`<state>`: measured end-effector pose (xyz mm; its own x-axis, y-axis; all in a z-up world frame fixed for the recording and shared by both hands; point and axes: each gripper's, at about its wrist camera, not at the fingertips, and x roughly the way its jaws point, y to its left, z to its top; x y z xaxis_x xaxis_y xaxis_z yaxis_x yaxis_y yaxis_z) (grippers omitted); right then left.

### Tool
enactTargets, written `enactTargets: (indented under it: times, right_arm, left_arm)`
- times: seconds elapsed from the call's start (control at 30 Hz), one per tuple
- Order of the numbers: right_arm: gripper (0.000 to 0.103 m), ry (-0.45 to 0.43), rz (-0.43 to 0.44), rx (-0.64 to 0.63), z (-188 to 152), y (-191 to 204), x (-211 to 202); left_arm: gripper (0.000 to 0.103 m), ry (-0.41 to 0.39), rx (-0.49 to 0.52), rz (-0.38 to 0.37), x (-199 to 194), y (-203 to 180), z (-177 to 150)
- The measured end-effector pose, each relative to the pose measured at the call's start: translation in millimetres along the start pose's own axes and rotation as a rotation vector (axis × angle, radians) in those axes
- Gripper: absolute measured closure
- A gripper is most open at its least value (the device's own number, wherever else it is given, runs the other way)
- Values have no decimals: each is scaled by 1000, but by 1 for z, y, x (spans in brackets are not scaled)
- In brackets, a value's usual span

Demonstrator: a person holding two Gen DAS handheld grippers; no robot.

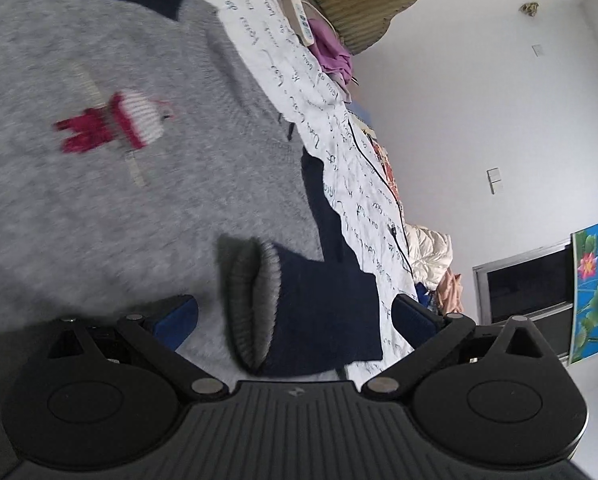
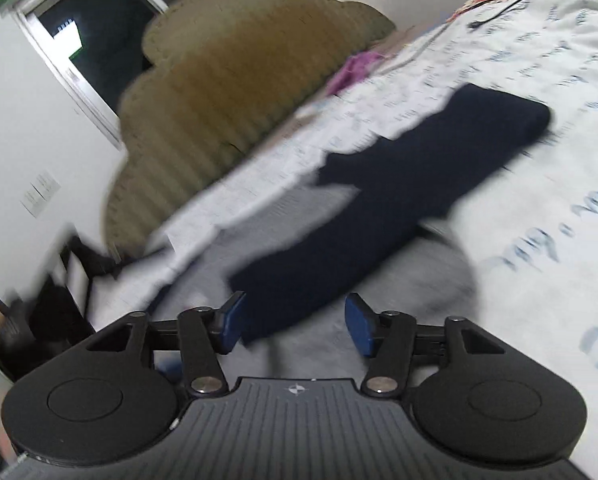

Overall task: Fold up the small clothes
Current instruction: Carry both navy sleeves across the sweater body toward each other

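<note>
A small grey knit sweater point(image 1: 111, 184) with a red and white figure point(image 1: 115, 124) on its chest lies flat on a white bedsheet point(image 1: 339, 152) printed with script. Its navy sleeve point(image 1: 327, 308) with a grey ribbed cuff point(image 1: 255, 300) lies folded onto the body. My left gripper point(image 1: 295, 316) is open, its blue pads either side of that cuff, just above it. In the blurred right wrist view the other navy sleeve point(image 2: 399, 196) stretches across the sheet point(image 2: 539, 208) and over the grey body point(image 2: 379, 280). My right gripper point(image 2: 295, 324) is open over the sleeve's near end.
A tan ribbed headboard point(image 2: 227, 112) stands behind the bed. A white remote point(image 1: 299, 16), purple cloth point(image 1: 331, 52) and a black cable point(image 1: 375, 168) lie along the bed's edge. A pile of clothes point(image 1: 431, 256) and a dark window point(image 1: 527, 284) are beyond.
</note>
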<state>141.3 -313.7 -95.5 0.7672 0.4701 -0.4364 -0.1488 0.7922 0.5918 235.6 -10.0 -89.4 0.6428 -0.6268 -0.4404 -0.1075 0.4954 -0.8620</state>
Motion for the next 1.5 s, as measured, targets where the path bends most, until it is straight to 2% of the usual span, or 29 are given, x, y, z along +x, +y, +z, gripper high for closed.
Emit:
enactTargets:
  times: [0.1,0.2,0.27,0.33,0.4,0.53,0.7,0.83,0.93,1.03,1.13,1.4,1.5]
  right_arm:
    - [41,-11,34,32,-1,-12,-3]
    - [40,-13,54,51,-3,-16,1]
    - [40,-16,66,60,-4,-18,-2]
    - [39,-19,75,71,-3,-21,-3]
    - [39,-21,81,76,-1,-23,0]
    - [38,-24,88,81,1,-24,3]
    - [38,-27,97,93,2,-26,6]
    - [38,-31,105,105,2,-27,6]
    - [38,-32,108,109,3,-28,7]
    - [38,-34,112,113,2,-29,6]
    - [38,-35,117,119,2,-31,5]
    - [38,-36,119,120,2,-31,4]
    - [38,-36,119,120,2,-31,5]
  left_arm:
    - [0,25,48,11,15,-9,1]
    - [0,23,87,63,24,-14,-2]
    - [13,7,134,90,25,-19,-5]
    - [60,26,153,137,31,-19,-4]
    - [76,39,148,199,37,-15,-1]
    - [90,17,174,212,32,-20,4]
    - [95,-5,260,187,16,-41,18]
    - [95,-103,357,192,-22,-47,34]
    - [95,-146,341,219,-55,-32,52]
    - [95,-188,297,291,-85,-6,69]
    - [95,-198,241,341,-107,22,79]
    - [95,-195,235,397,-125,46,76]
    - [94,-179,219,435,-120,54,79]
